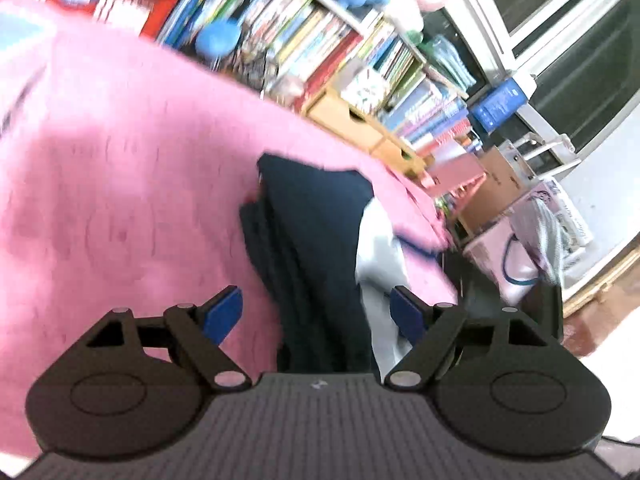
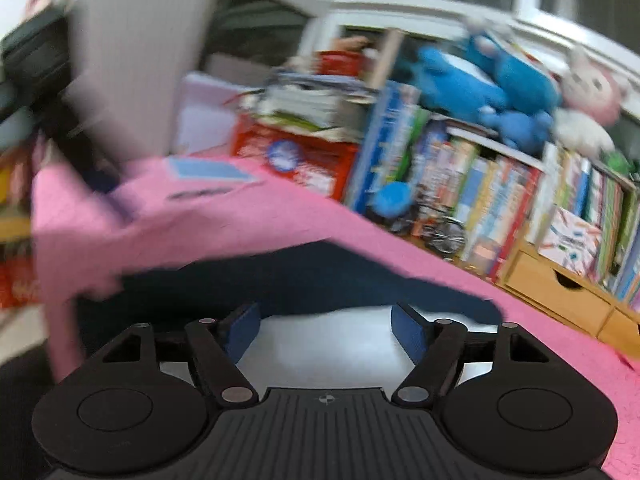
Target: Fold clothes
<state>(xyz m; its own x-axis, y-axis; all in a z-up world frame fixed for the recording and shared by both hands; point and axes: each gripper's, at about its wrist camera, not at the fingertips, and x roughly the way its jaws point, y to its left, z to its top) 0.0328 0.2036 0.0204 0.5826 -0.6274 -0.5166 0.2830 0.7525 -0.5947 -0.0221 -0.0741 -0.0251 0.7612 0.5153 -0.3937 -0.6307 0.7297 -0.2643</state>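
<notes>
Navy garment lies bunched near the pink-covered table's edge; left gripper and right gripper tilt downward over it, jaws wide, empty; bookshelf beyond.

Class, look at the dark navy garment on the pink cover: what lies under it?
The navy garment lies on the pink cover, with a pale grey piece showing beneath its right edge. How far that grey piece runs underneath is hidden.
</notes>
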